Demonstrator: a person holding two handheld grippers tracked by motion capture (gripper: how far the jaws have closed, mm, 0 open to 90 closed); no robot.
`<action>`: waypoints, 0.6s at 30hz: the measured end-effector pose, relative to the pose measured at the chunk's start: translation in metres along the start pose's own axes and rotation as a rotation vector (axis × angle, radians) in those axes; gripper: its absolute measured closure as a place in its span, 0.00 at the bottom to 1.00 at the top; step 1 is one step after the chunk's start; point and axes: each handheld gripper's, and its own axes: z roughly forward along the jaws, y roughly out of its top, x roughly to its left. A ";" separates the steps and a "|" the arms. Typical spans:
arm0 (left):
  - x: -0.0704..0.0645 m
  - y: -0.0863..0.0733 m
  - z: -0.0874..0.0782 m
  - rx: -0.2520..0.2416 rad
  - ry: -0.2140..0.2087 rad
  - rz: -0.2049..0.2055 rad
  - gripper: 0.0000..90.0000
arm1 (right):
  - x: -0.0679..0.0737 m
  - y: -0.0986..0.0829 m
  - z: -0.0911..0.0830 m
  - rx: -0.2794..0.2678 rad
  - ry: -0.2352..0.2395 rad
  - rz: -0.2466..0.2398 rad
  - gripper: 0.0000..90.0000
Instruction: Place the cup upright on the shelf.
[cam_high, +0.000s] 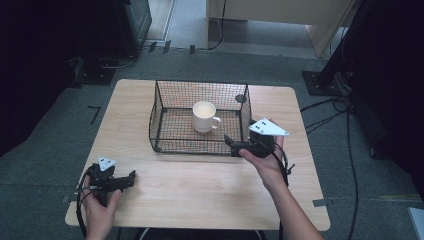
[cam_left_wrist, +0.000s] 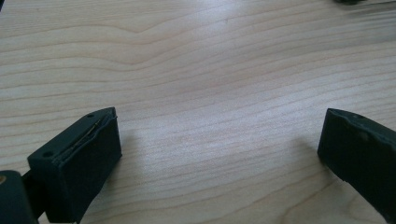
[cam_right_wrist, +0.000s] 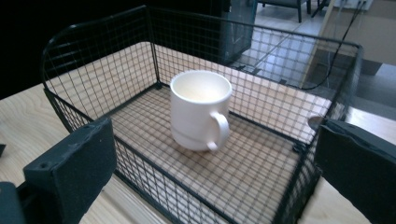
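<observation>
Over at the near left corner of the wooden bench (cam_high: 200, 185), the person's left hand (cam_high: 100, 205) holds the left gripper (cam_high: 131, 176) low over the bare wood, well apart from everything else. Its jaws stand wide apart with nothing between them; the left gripper view looks past them at plain wood grain.

Toward the middle of the bench, further back, sits a black wire basket (cam_high: 159, 107), open at the top. A white mug (cam_high: 204, 116) stands upright on the basket floor, roughly centred, its handle turned toward the right front corner. In the right gripper view the mug (cam_right_wrist: 200, 109) looks empty.

To the right, the right hand (cam_high: 265, 162) holds the right gripper (cam_high: 229, 142) just beside the basket's near right corner, pointing in toward it. Its jaws are spread wide too and have hold of nothing; from its own view they frame the basket (cam_right_wrist: 84, 51) from outside the near wall.
</observation>
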 end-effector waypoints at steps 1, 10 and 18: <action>0.000 0.000 0.000 0.000 0.000 0.000 0.00 | -0.002 -0.002 -0.002 0.001 -0.001 0.003 0.00; 0.000 0.000 0.000 0.001 0.000 0.000 0.00 | -0.020 -0.026 -0.027 0.002 -0.019 0.051 0.00; 0.000 0.000 0.000 0.001 0.000 0.001 0.00 | -0.038 -0.048 -0.045 0.008 -0.057 0.091 0.00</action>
